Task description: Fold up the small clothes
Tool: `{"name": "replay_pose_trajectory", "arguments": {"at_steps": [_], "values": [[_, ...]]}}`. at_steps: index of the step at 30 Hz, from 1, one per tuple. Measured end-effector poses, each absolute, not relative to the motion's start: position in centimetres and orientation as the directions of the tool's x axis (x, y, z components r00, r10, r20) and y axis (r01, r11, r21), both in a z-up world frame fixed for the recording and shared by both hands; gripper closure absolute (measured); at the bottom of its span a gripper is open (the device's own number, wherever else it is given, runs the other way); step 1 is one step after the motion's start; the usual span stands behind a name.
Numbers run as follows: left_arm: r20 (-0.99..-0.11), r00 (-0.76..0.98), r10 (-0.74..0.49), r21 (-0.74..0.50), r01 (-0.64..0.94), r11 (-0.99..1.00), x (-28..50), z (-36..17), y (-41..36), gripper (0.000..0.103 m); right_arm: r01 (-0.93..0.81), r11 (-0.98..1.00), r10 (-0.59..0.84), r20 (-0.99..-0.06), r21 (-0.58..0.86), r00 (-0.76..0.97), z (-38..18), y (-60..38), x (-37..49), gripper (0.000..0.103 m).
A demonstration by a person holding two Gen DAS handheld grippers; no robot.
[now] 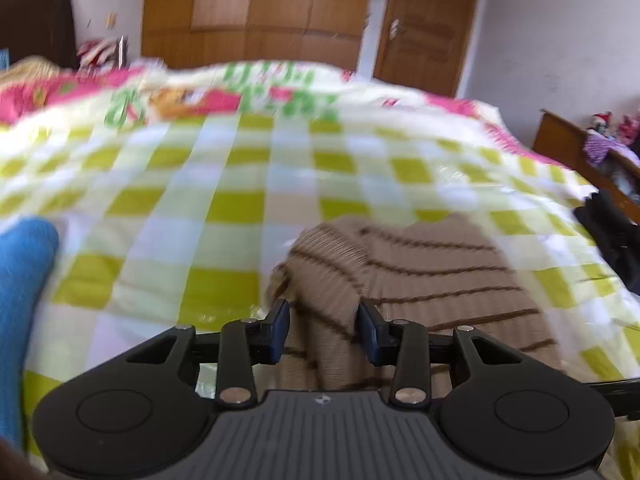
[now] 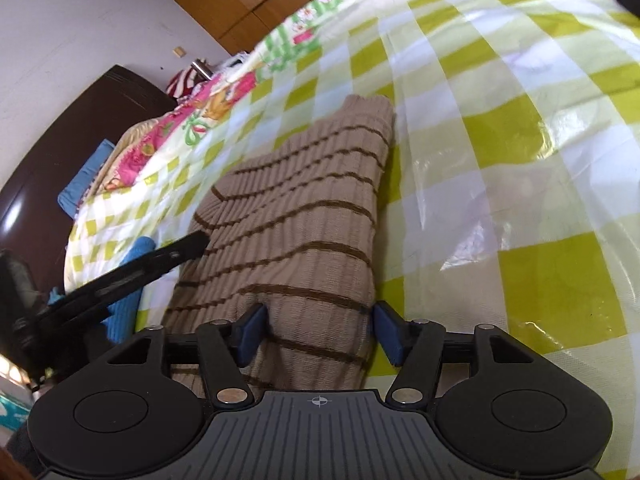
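Note:
A beige knit sweater with thin brown stripes [image 1: 432, 276] [image 2: 296, 216] lies folded lengthwise on the bed. My left gripper [image 1: 323, 330] stands open at the sweater's near left part, with a raised fold of knit between its blue pads [image 1: 282, 326]; I see no pad pressing it. My right gripper [image 2: 319, 334] is open too, astride the sweater's near end, and its right pad [image 2: 390, 334] stands clear of the knit. The left gripper's black finger [image 2: 160, 260] shows at the sweater's left edge in the right wrist view.
The bed carries a glossy green-and-white checked cover [image 1: 224, 184] [image 2: 520, 128] with a pink floral quilt [image 1: 60, 88] behind. A blue knit garment [image 1: 24, 280] [image 2: 128, 308] lies to the left. A wooden wardrobe [image 1: 256, 8], a door [image 1: 424, 24] and a wooden bench [image 1: 568, 140] stand beyond.

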State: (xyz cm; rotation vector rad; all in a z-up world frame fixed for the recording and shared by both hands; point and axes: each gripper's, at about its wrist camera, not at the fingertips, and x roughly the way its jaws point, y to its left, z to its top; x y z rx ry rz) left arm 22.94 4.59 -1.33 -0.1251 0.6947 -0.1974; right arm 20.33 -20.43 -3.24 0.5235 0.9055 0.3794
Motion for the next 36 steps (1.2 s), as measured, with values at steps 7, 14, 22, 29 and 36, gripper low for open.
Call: {"name": "replay_pose_trajectory", "arguments": {"at_steps": [7,14,22,29,36], "values": [[-0.614,0.739,-0.276,-0.241,0.157,0.958,25.0,-2.9,5.2,0.047,-0.065,0.808,0.508,-0.636,0.586,0.581,-3.1,-20.9,21.9,0.065],[-0.615,0.741,-0.271,-0.232,0.158,0.960,25.9,-1.6,4.6,0.046,-0.011,0.840,0.426,-0.647,0.542,0.632,-2.0,-21.4,21.8,0.061],[-0.606,0.743,-0.285,-0.222,0.186,0.957,16.8,0.9,4.6,0.048,-0.155,0.927,0.355,-0.664,0.342,0.658,0.1,-19.0,15.7,0.060],[-0.711,0.673,-0.205,-0.215,0.069,0.974,16.6,-2.0,6.2,0.042,-0.093,0.936,0.322,-0.718,0.340,0.617,-2.8,-20.2,16.3,0.067],[-0.704,0.692,-0.160,-0.151,0.074,0.986,13.3,0.3,4.5,0.043,-0.143,0.941,0.321,-0.679,0.306,0.661,-0.1,-19.2,12.8,0.061]]}}
